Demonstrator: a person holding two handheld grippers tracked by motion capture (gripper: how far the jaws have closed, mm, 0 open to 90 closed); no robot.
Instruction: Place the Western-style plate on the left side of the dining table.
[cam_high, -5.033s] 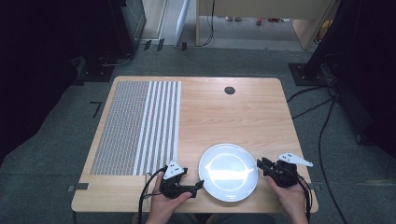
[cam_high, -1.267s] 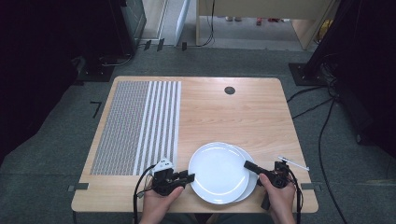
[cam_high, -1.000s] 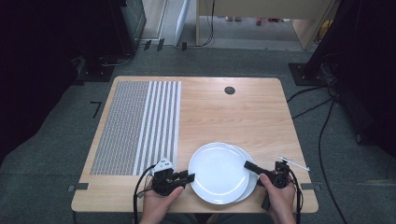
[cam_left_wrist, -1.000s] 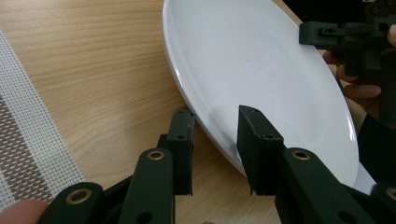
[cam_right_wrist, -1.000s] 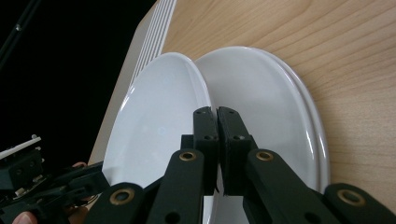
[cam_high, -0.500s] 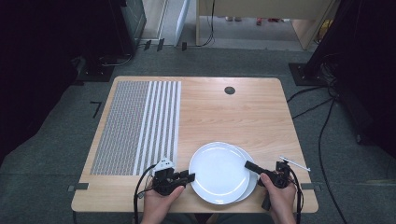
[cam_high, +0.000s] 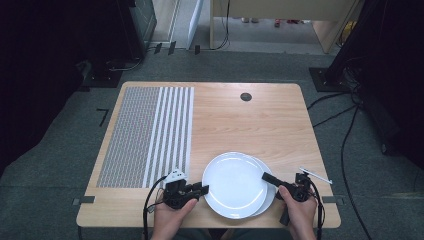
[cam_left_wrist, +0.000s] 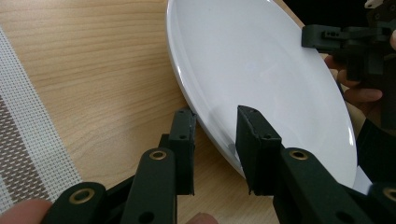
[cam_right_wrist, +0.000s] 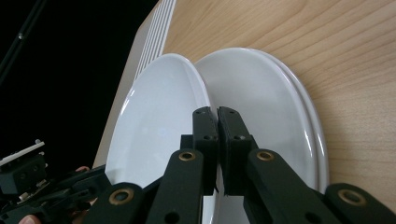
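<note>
right gripper (cam_right_wrist: 217, 116) clenched on top plate (cam_high: 234, 184) rim; left gripper (cam_left_wrist: 215, 135) released, straddling its left rim. far table (cam_high: 250, 125) bare.

Five seconds back a single-looking stack of plates lies flat near the tabletop's front edge, with both grippers resting just outside it. Now the top plate (cam_high: 234, 184) sits shifted toward the left-front, uncovering the right rim of the lower plate (cam_high: 270, 192). The right gripper (cam_high: 270, 178) is clamped on the top plate's right edge, and the left gripper (cam_high: 202, 188) has its jaws spread around the left rim. Over the last second, nothing moves.
</note>
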